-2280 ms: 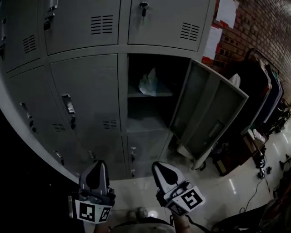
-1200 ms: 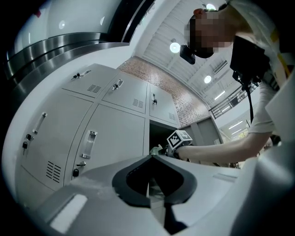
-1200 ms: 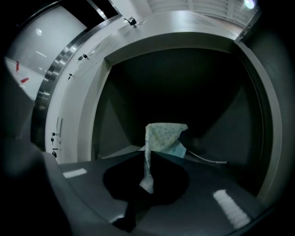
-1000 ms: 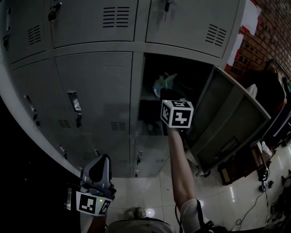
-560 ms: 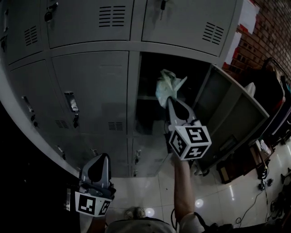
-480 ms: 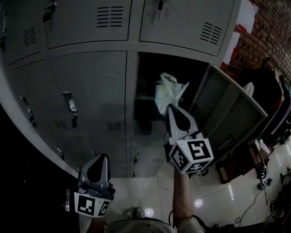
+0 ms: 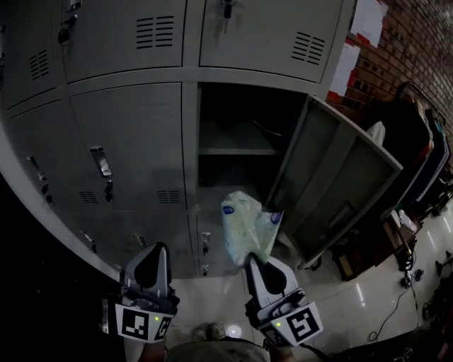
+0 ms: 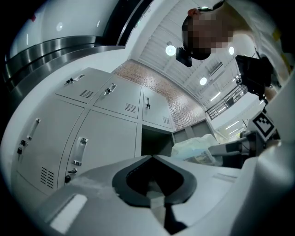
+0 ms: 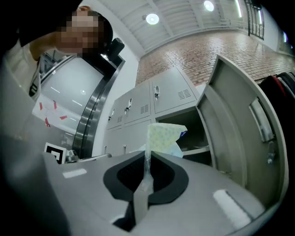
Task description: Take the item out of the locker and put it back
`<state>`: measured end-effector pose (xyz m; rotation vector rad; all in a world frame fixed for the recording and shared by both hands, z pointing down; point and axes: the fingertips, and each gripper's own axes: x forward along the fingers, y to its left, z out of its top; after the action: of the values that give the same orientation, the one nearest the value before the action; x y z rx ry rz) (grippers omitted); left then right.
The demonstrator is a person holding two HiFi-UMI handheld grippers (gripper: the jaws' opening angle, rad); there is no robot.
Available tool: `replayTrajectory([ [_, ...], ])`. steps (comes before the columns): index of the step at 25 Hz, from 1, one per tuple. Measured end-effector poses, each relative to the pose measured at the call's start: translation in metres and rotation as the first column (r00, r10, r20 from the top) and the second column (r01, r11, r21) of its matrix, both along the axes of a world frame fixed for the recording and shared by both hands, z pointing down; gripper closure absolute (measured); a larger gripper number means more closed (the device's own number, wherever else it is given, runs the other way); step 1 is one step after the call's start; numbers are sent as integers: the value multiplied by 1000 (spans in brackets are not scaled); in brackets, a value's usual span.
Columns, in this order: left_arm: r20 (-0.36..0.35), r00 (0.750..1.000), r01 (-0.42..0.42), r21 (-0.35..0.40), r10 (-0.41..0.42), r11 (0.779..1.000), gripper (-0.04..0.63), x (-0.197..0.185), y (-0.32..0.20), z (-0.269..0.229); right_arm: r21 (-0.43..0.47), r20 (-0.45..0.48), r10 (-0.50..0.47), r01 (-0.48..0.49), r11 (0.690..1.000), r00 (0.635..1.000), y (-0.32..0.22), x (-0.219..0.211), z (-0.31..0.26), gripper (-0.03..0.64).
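Observation:
The item is a pale crumpled plastic bag [image 7: 248,230] [image 9: 164,137]. It hangs out in front of the lockers, below the open compartment [image 7: 237,120]. My right gripper [image 7: 253,260] [image 9: 147,156] is shut on the bag's lower edge, low and near my body. The compartment's shelf [image 7: 237,150] shows nothing on it. Its grey door [image 7: 333,184] stands swung open to the right. My left gripper [image 7: 158,247] [image 8: 151,156] is held low at the left, shut and empty. In the left gripper view the bag [image 8: 196,148] shows at the right.
Closed grey locker doors with handles [image 7: 102,166] fill the left and top. A dark rack of clothes and bags [image 7: 417,141] stands right of the door, by a brick wall with papers [image 7: 364,21]. Cables [image 7: 396,304] lie on the tiled floor.
The right gripper reached into the locker, closed on the bag and drew it out and down toward my body. The shelf now shows bare. The left gripper stayed put.

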<state>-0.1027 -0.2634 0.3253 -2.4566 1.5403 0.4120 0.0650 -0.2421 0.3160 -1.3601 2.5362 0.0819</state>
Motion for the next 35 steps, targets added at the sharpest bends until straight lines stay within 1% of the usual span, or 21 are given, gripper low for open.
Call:
replayTrajectory([
  [2,1,1000,-5,1,5,1000,591,3,2,0,-18,10,-1,1,1000,1000,8,2,6,611],
  [6,4,1000,-15,2,15,1000,591,9,3,0,-3,11,14,-14,1000,1000,16,7,5,611],
  [14,23,1000,-22,-1,22,1000,591,17,4,2,-14,31,43,-43,999,999,14,23,9,611],
  [17,19,1000,-17,-1,17,1000,590,17,4,2,-13,21,40,-40,999,999,15,24,10,611],
  [26,16,1000,-22,2,22,1000,591,17,2,1,-11,34,47,-47,999,998,14,26,7,611],
  [29,16,1000,-25,6,25,1000,591,18,0,0,21,29,40,-41,999,999,9,25,-5,611],
  [31,16,1000,-25,3,25,1000,590,18,-2,1,51,24,52,-53,997,998,-4,25,-20,611],
  [35,17,1000,-21,-13,21,1000,591,17,-4,6,118,19,108,-110,987,994,-58,27,-63,611],
])
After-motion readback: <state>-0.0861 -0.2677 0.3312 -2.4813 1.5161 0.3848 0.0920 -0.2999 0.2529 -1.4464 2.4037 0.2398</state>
